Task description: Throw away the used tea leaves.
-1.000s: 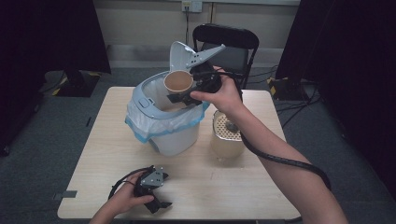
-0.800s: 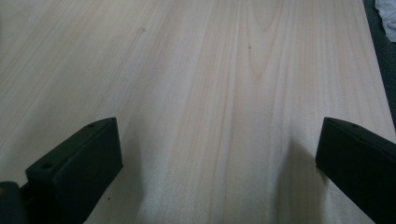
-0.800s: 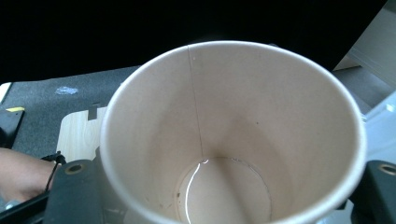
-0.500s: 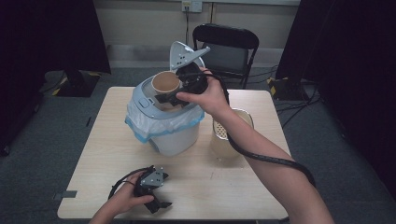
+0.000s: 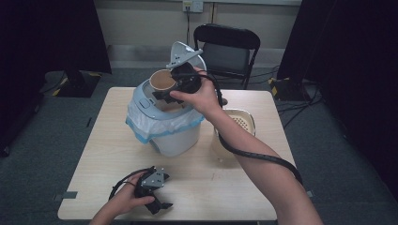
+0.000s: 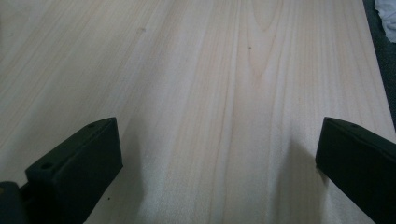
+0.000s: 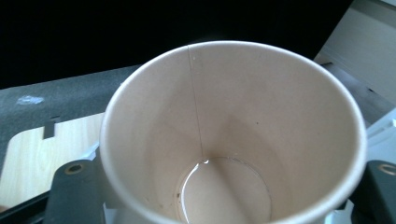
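Right gripper (image 5: 165, 90) sits in the upper middle of the high view, its jaws clamped on a paper cup (image 5: 162, 80), one on each side of the wall, and the cup hangs right over the mouth of the bin (image 5: 174, 140), the white one with the blue-edged liner. From the right gripper view you look straight down into the cup (image 7: 233, 135): a thin film of liquid glints at the bottom, nothing more. So the step in hand, as I read it, is carrying the cup to the bin to throw it away. The next move calls for bringing the cup lower into the opening, clear of the raised lid (image 5: 184, 54) behind it, then letting the jaws go so it falls inside the liner rather than catching on the rim; keeping it upright until then saves a dribble on the table (image 5: 225, 187). Down at the lower left, the left gripper (image 5: 159, 205) lies idle on the wood with a hand on it, jaws spread wide and nothing between them; the left gripper view has bare tabletop between the two black jaws. Against the earlier frame, the cup has drifted left in the picture and a touch lower, from beside the lid to over the opening, while the left gripper sits where it sat.
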Action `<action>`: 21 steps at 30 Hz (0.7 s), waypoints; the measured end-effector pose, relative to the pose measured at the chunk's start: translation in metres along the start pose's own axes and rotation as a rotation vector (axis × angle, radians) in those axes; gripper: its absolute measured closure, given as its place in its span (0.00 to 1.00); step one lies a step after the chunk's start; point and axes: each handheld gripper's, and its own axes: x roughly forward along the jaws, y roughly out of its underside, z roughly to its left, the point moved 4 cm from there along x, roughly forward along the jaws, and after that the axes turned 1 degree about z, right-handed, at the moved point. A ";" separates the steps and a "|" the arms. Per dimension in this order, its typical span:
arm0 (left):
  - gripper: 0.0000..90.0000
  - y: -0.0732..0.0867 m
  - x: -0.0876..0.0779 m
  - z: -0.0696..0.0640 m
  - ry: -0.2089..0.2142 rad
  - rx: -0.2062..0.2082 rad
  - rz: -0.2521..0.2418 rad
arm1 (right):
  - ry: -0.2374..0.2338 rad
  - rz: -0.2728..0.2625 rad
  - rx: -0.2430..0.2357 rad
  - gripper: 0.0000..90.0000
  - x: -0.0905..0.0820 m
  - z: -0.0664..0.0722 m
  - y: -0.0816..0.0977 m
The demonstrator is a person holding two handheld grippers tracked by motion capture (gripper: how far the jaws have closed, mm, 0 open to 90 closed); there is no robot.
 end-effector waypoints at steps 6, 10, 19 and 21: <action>0.00 0.000 0.000 0.000 0.004 -0.002 0.000 | 0.009 -0.013 0.039 0.27 0.006 -0.005 0.002; 0.00 0.000 0.000 0.000 0.004 -0.002 0.000 | 0.038 -0.021 0.067 0.18 0.008 -0.008 0.002; 0.00 0.000 0.000 0.000 0.000 0.000 0.000 | 0.024 -0.019 0.079 0.16 0.005 -0.005 0.002; 0.00 0.000 0.000 0.000 0.001 0.000 0.000 | 0.014 -0.010 0.066 0.17 0.004 -0.001 0.002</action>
